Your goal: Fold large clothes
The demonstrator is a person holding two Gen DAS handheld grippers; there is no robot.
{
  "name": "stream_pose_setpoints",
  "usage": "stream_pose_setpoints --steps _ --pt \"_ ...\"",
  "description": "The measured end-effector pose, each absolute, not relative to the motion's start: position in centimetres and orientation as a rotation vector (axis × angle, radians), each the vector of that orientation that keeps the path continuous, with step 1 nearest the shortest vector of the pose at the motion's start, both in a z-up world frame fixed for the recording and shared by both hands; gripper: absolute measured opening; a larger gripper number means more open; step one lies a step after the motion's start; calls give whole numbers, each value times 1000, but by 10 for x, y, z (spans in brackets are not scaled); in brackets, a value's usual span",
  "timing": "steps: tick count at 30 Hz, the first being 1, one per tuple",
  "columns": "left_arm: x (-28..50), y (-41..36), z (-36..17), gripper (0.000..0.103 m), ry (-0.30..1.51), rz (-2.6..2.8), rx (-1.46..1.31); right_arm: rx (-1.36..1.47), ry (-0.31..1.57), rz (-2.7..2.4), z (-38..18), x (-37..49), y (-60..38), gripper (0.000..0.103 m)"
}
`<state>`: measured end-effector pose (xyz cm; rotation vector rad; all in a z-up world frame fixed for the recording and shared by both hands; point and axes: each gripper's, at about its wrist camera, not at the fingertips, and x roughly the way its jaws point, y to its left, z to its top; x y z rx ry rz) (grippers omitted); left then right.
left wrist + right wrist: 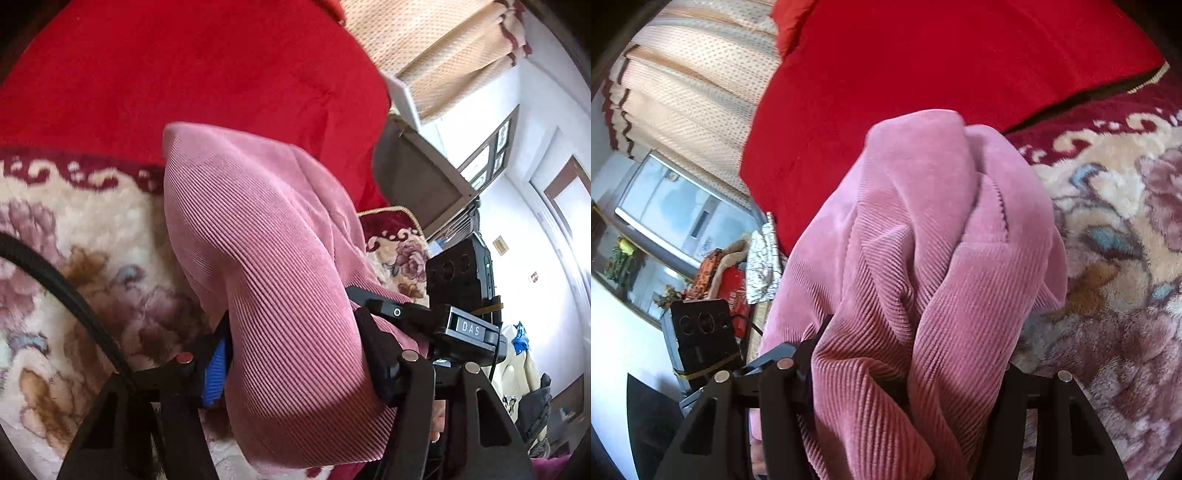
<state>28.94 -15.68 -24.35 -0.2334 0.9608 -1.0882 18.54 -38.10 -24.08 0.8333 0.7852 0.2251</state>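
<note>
A pink ribbed corduroy garment [266,258] hangs bunched over my left gripper [295,354], which is shut on it; one blue-padded finger [216,365] shows at its left edge. The same pink garment [923,258] is draped in thick folds over my right gripper [905,373], which is shut on it, its fingertips hidden under the cloth. The garment is lifted above a floral plush blanket [74,258]. The right gripper's body [465,328] shows close beside the left one.
A red quilt [184,74] lies behind the garment, also in the right wrist view [923,55]. The floral blanket [1115,240] covers the bed. A beige curtain [694,92], a window [679,206] and cluttered furniture [720,280] stand at the side. A black cable [74,306] crosses left.
</note>
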Motion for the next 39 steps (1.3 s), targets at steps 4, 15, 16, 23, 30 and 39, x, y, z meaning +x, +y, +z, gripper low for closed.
stream_pose_setpoints --steps 4,15,16,23,30,39 --pt "277 -147 -217 64 918 -1073 -217 811 736 259 -219 174 -371 61" --pt "259 -118 -236 69 972 -963 -120 813 726 318 -221 155 -324 61" --pt "267 -126 -259 74 1044 -899 -53 838 792 268 -242 160 -323 61" --pt "286 -130 -281 94 1121 -898 -95 871 858 153 -260 156 -326 69" --pt "280 -146 -278 100 1096 -861 -60 632 735 -44 -183 135 -331 70" --pt "275 -130 -277 101 1047 -840 -22 584 917 4 -201 257 -312 37"
